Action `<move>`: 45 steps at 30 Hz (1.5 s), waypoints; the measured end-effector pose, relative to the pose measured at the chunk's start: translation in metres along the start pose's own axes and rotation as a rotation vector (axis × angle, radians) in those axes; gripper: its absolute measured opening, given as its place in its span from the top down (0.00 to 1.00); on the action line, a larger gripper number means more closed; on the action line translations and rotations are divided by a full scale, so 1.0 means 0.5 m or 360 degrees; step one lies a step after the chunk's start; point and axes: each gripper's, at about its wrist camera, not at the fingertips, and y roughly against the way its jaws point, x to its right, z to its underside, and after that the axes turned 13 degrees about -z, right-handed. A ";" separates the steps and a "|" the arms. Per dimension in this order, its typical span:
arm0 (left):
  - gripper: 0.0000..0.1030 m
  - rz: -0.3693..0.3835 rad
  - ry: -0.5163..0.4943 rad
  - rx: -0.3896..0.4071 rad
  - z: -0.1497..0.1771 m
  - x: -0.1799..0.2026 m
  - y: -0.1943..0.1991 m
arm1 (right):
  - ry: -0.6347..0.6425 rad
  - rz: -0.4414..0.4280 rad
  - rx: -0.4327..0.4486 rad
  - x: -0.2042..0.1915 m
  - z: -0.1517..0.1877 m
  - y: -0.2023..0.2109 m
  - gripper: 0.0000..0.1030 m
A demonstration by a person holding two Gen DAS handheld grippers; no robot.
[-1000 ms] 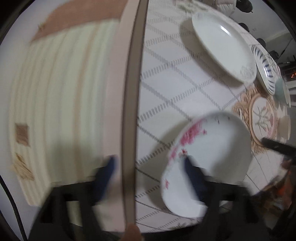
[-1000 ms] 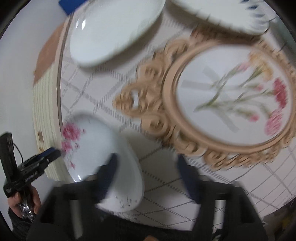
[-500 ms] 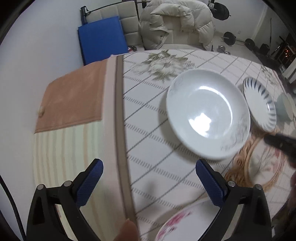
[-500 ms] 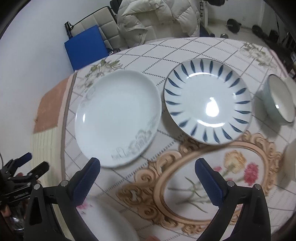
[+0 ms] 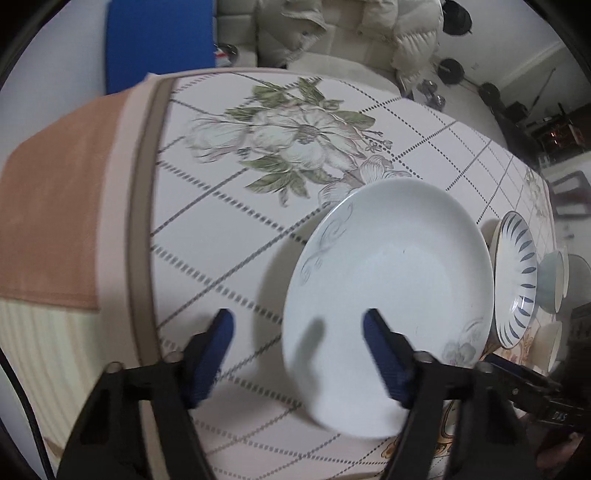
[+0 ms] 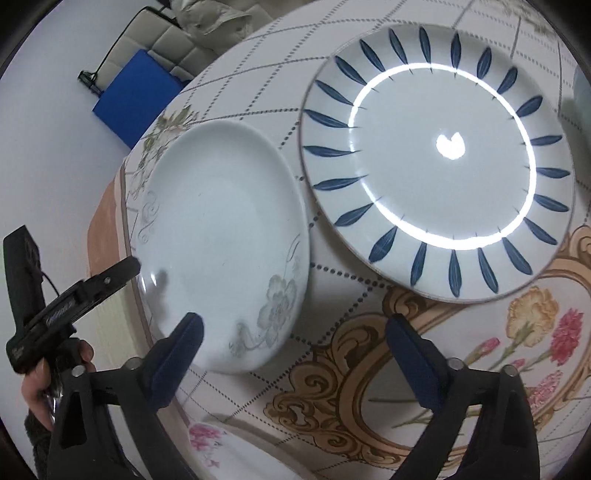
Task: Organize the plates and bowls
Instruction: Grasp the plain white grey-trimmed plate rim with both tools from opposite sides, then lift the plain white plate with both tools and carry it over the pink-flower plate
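Overhead, a floral checked tablecloth (image 5: 229, 229) covers the table, chairs (image 5: 332, 33) beyond

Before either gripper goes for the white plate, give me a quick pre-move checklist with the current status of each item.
1. Left gripper empty, jaws just closing, straddling the white plate rim, pads not pressing: ok.
2. Right gripper open and empty: ok.
3. White plate flat on the table: ok.
4. Gap between white plate and blue-striped plate: cannot tell; the rims look close.
5. White plate free of anything on it: ok.
6. Pink-flowered plate clear of the grippers: ok.
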 end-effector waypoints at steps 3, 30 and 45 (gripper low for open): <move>0.38 0.0034 -0.0044 -0.0030 -0.022 0.013 -0.020 | -0.0060 -0.0036 0.0000 0.014 -0.015 -0.013 0.13; 0.78 -0.0108 -0.0300 0.0106 -0.045 0.048 -0.009 | 0.0039 -0.0029 -0.0012 -0.018 -0.061 -0.073 0.83; 0.78 -0.0081 -0.0224 0.0140 0.047 0.007 0.051 | 0.0095 -0.0064 -0.0065 -0.030 -0.006 -0.016 0.85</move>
